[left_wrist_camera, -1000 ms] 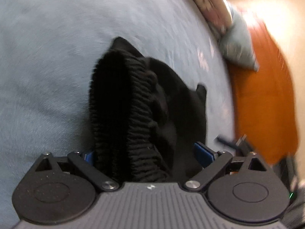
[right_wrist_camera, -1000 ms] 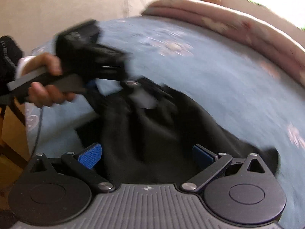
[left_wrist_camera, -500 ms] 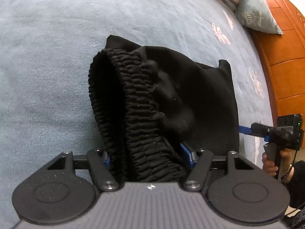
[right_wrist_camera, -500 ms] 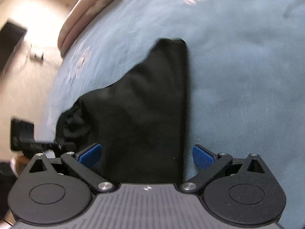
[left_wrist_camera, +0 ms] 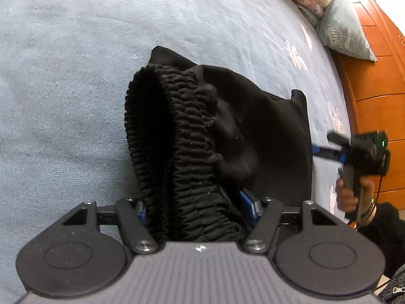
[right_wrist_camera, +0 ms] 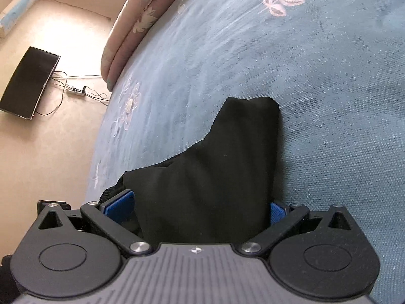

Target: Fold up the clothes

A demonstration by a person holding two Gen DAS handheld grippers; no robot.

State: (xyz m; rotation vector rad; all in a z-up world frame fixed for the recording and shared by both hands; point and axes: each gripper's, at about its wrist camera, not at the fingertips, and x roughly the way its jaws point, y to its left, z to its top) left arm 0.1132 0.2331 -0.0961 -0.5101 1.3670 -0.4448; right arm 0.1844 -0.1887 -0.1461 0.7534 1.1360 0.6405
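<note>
A black garment with a ribbed elastic waistband lies on the blue bedspread. My left gripper is shut on the bunched waistband, which fills the gap between its blue pads. In the right wrist view, the garment's smooth other end reaches between the fingers of my right gripper, which stands open around it. The left wrist view shows the right gripper, slightly blurred, at the garment's far right edge, held by a hand.
A flowered pink quilt roll lies along the bed's far side. A grey-blue pillow rests against the orange wooden headboard. Beyond the bed edge, the floor holds a dark screen and cables.
My left gripper closed on the waistband and has held it since. The right gripper swung round to the garment's other end and moved in until the cloth sits between its open fingers.
</note>
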